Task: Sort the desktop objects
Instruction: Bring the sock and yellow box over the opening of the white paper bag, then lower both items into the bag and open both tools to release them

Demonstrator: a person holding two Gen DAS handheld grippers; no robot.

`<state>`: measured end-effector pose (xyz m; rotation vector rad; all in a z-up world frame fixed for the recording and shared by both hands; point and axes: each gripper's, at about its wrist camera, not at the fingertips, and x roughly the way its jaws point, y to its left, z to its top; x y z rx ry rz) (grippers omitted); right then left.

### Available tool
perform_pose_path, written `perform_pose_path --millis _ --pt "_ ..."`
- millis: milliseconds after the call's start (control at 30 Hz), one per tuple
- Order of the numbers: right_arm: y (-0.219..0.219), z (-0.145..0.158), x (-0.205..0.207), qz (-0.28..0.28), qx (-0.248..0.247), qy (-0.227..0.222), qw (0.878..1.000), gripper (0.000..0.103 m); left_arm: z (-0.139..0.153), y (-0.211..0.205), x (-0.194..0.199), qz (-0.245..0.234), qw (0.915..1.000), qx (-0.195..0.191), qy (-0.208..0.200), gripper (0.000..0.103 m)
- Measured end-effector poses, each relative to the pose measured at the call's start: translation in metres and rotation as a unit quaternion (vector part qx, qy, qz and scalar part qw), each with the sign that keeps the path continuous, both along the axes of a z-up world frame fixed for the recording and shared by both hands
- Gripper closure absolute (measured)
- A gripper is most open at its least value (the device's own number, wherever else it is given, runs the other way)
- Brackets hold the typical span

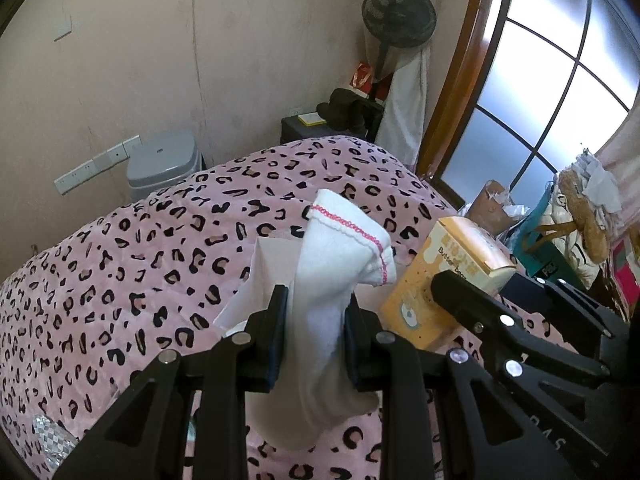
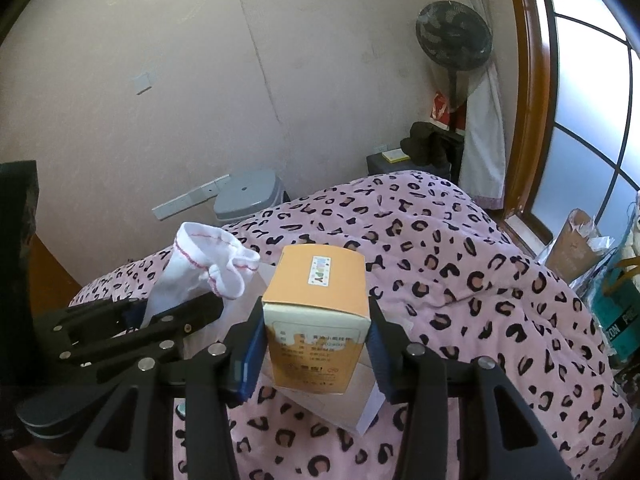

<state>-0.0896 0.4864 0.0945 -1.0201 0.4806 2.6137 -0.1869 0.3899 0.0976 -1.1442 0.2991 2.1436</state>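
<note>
Left wrist view: the left gripper (image 1: 316,320) is clamped on a white cotton sock with pink stitching at the cuff (image 1: 340,248), its blue-padded fingers (image 1: 280,320) pressing the fabric from both sides. The cuff stands up above the fingers and the toe end hangs below them. Behind the sock, a white open-topped box (image 1: 256,276) sits on the pink leopard-print blanket (image 1: 120,260). To the right, the right gripper (image 1: 472,300) grips an orange cardboard carton printed with "Butter" (image 1: 440,272). A grey lidded bin (image 1: 164,164) stands by the wall, a black pedestal fan (image 1: 398,16) near the window.

Right wrist view: the right gripper (image 2: 316,340) is clamped on the orange carton (image 2: 316,312), pads against its two side faces, carton upright and raised above the white box (image 2: 368,404). At left, the left gripper (image 2: 160,316) holds the sock (image 2: 208,264) up, clear of the blanket (image 2: 460,300).
</note>
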Motion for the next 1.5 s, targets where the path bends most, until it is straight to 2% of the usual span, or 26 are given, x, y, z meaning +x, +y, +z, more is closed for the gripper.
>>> perform_pose_path --millis 400,833,900,967,1067,1133,1267,1500 --pt "0.012 -0.034 -0.019 -0.006 -0.02 -0.037 0.999 0.057 -0.046 0.014 -0.017 0.004 0.9991 -0.024 -0.033 0.078" --pt "0.021 -0.059 -0.023 -0.001 -0.068 -0.063 0.996 0.057 -0.056 0.016 -0.015 0.003 0.9988 -0.04 -0.029 0.07" --pt "0.022 -0.06 -0.023 -0.003 -0.078 -0.066 0.995 0.056 -0.055 0.015 -0.015 0.007 0.9987 -0.043 -0.027 0.066" --pt "0.024 -0.062 -0.023 -0.007 -0.087 -0.069 0.994 0.055 -0.054 0.013 -0.017 0.015 0.9986 -0.045 -0.024 0.049" --pt "0.029 -0.062 -0.022 -0.016 -0.1 -0.076 0.992 0.055 -0.053 0.006 -0.021 0.027 0.9986 -0.038 -0.025 0.029" --pt "0.032 -0.062 -0.02 -0.02 -0.109 -0.079 0.991 0.055 -0.053 0.002 -0.024 0.034 0.9985 -0.032 -0.031 0.024" --pt "0.035 -0.059 -0.018 -0.026 -0.123 -0.079 0.989 0.054 -0.053 0.0 -0.027 0.042 0.998 -0.037 -0.031 0.02" --pt "0.037 -0.05 -0.012 -0.03 -0.122 -0.075 0.989 0.054 -0.043 0.01 -0.032 0.039 0.9981 -0.038 -0.029 0.02"
